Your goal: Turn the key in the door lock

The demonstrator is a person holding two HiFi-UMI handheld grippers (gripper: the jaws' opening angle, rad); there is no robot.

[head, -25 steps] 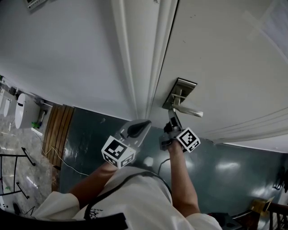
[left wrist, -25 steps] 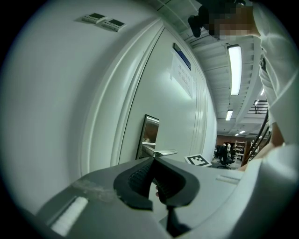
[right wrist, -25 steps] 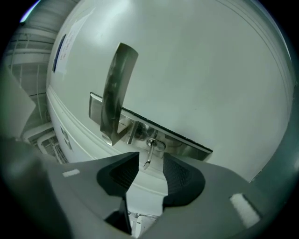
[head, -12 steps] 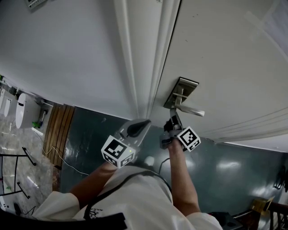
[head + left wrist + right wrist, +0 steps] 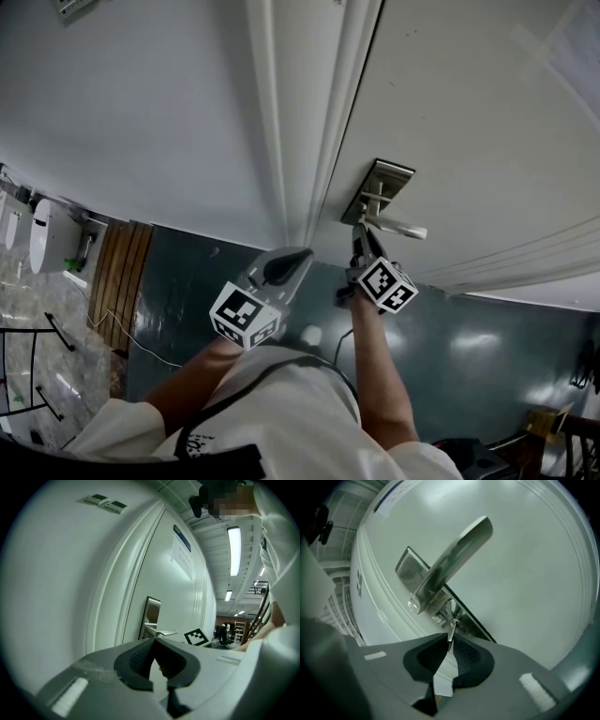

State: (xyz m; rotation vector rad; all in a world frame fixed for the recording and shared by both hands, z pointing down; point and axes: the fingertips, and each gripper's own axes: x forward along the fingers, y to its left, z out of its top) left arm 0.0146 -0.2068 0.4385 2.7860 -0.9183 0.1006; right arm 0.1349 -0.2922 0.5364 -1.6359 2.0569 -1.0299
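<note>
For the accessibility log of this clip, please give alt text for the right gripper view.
The right gripper, whose jaws have just been closing, pinches a key that sits in the lock of a white door. A metal lever handle juts out from the same plate, above the lock in the picture.

Door (image 5: 469,94): lock plate (image 5: 385,175) w/ key (image 5: 451,632)

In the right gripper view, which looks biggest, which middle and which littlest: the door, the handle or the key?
1. door: fills most of the view.
2. handle: a long bar, and being near the camera makes it look bigger.
3. key: just a thin sliver.
</note>
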